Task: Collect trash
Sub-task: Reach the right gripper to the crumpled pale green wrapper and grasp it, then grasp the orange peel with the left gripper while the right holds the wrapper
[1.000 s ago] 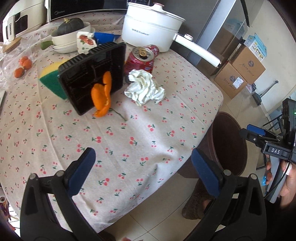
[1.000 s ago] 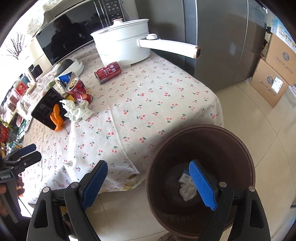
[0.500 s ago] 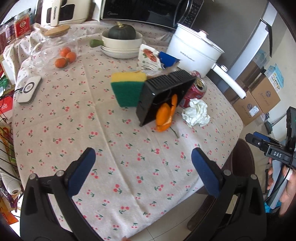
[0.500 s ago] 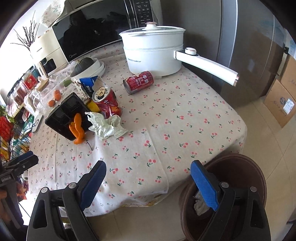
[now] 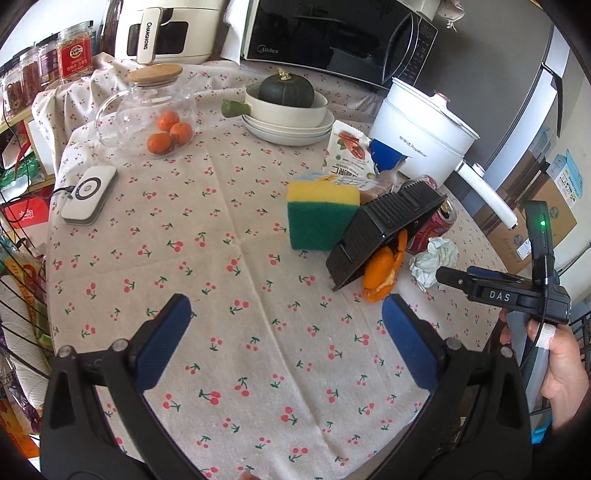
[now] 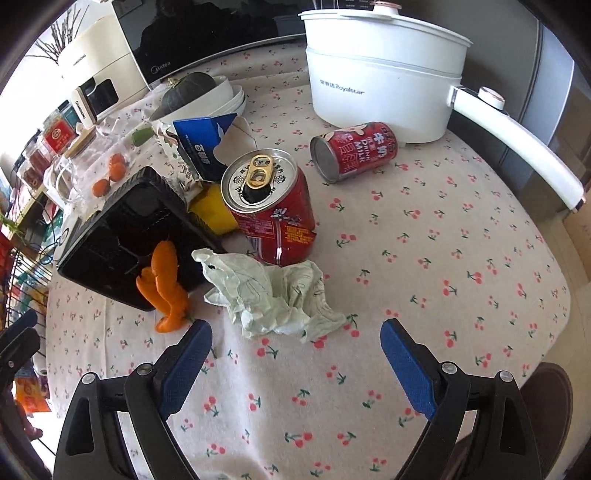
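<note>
Both grippers are spread wide and holding nothing. The right gripper (image 6: 295,350) hovers just in front of the crumpled tissue (image 6: 273,299), which lies on the table (image 6: 443,240) touching the dented red can (image 6: 271,210). Orange peel (image 6: 166,284) leans on the tipped black tray (image 6: 125,232). The left gripper (image 5: 284,321) hangs over bare cloth.

It was a home kitchen: a microwave (image 5: 332,33) and air fryer (image 5: 166,29) stood at the far edge of a cherry-print tablecloth (image 5: 221,277), a refrigerator (image 5: 554,92) far right.
</note>
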A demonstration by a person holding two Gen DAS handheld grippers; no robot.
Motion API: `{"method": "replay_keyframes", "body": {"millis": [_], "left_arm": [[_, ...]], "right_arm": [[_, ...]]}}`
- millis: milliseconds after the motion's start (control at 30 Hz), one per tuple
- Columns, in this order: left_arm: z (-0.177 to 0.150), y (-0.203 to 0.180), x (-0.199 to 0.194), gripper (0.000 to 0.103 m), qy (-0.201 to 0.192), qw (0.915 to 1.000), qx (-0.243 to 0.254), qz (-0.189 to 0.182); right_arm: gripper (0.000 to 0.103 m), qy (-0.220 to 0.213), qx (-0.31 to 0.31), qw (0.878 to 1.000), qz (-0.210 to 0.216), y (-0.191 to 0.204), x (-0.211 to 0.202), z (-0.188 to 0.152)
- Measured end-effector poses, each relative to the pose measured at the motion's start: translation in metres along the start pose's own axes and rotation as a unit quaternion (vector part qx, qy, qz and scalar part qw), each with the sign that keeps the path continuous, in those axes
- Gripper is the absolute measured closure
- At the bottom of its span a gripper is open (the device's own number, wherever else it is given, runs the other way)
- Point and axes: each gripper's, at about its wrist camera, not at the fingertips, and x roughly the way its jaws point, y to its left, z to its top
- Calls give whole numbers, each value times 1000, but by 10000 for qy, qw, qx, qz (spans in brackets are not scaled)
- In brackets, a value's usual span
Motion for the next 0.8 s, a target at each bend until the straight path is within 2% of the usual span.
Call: {"method": "replay_keyframes", "body": {"millis": [233,300,367,400,467,633,800], "left_arm": [[1,-2,8,0,178,9998,116,-2],[0,-5,10,0,277,9994,198,27],[0,-9,11,0,379,9988,299,81],[0,-10,12,0,423,9985,341,79],[-1,-14,13,0,511,9979,395,77],[-4,-24,15,0,629,9967,497,140],[-7,-27,24,0,894,9952,254,292]], "right_arm": [[11,44,109,9999,57,6,25,6],[21,97,136,9998,109,8,31,8],[43,158,174,9995,197,9,34,7],[47,149,176,9995,215,9,34,7],[61,130,130,9996,237,11,31,8],[66,60,38,9999,136,6,18,7],[67,69,184,9997,126,-11,3,0]]}}
